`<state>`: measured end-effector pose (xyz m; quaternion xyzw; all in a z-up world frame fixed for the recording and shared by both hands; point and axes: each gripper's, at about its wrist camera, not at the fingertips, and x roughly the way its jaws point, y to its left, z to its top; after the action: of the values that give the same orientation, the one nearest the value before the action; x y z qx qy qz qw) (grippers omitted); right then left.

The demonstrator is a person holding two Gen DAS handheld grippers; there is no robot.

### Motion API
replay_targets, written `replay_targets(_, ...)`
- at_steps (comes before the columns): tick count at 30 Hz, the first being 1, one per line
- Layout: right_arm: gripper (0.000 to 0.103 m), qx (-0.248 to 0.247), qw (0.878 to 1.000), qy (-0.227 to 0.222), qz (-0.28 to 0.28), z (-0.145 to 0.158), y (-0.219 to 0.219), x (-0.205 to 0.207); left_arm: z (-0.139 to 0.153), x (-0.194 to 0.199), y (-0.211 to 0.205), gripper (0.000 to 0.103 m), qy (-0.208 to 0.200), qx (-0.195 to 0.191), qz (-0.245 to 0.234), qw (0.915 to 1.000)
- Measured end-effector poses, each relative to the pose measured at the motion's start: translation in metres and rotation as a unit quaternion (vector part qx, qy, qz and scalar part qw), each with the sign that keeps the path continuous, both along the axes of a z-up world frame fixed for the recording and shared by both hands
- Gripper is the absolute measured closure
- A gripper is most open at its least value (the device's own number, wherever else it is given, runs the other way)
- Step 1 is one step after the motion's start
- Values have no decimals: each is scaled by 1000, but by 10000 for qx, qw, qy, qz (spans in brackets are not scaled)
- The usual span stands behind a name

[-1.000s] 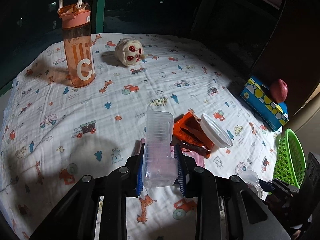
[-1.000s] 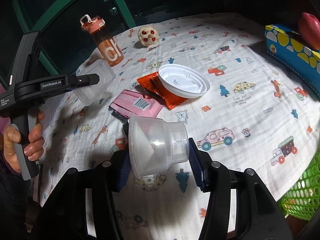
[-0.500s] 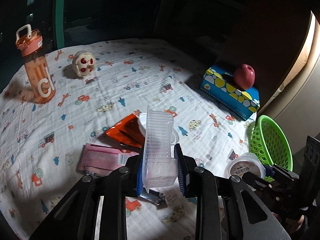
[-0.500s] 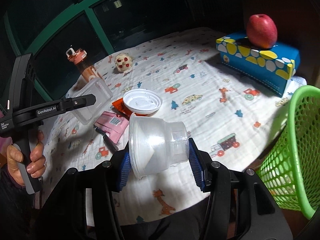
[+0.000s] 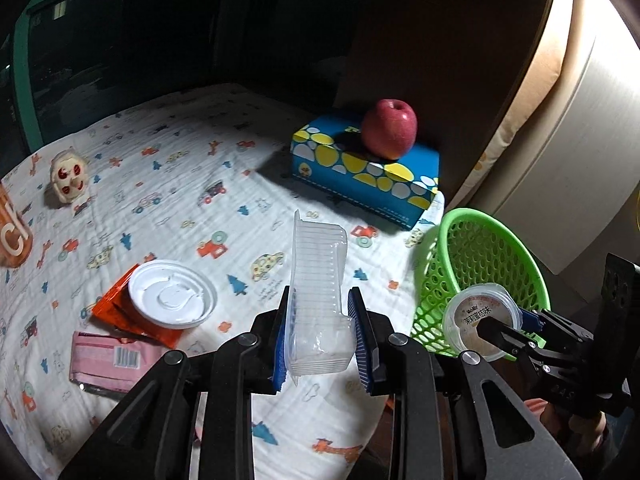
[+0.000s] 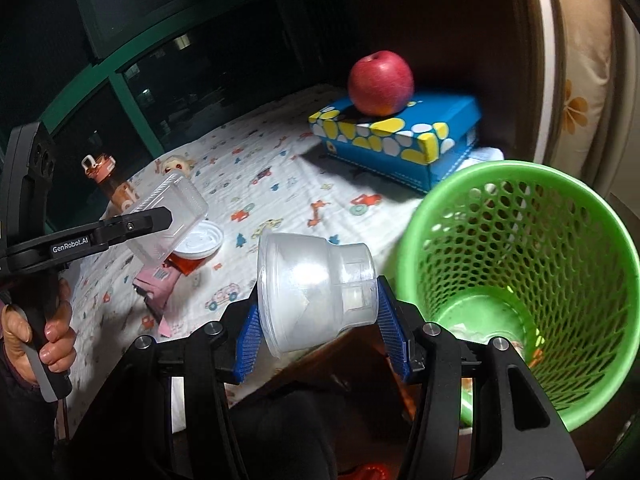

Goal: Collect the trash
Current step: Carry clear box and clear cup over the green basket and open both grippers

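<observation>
Count: one green basket (image 6: 516,280), one apple (image 5: 389,128), one tissue box (image 5: 360,176), two wrappers (image 5: 108,356), one lid (image 5: 172,300), one clear tray (image 5: 318,300), one cup (image 6: 316,292), one bottle (image 6: 108,180), one toy (image 5: 68,176).

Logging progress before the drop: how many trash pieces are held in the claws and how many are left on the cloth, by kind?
Clear tray, held: 1
Plastic cup, held: 1
White lid: 1
Orange wrapper: 1
Pink wrapper: 1
Total: 5

"GenRobot.AI" stands in white on the black arm of the left tongs (image 6: 150,220). Large white letters "CI" show on the orange bottle (image 5: 14,236). The cup's lid (image 5: 478,316) carries Chinese print, too small to read surely.
</observation>
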<state>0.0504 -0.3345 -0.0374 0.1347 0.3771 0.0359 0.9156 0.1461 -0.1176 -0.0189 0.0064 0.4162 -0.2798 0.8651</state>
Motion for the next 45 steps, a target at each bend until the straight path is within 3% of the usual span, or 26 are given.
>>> replay_targets(18, 51, -156, 9920, 315, -1213, -21, -113, -30, 5, -16, -119, 77, -21, 164, -1028, 9946)
replay_targets(25, 49, -123, 9886, 416, -1439, -28, -133, -33, -2, -22, -151, 77, 29, 269, -1285, 9913)
replay_targets(30, 41, -123, 9867, 380, -1578, -28, -143, -39, -8, -24, -169, 77, 100, 306, -1416, 9894)
replay_targets(45, 36, -61, 9825, 41, -1859, -7, -161, -80, -30, -40, -216, 76, 304, 524, -1774, 9823)
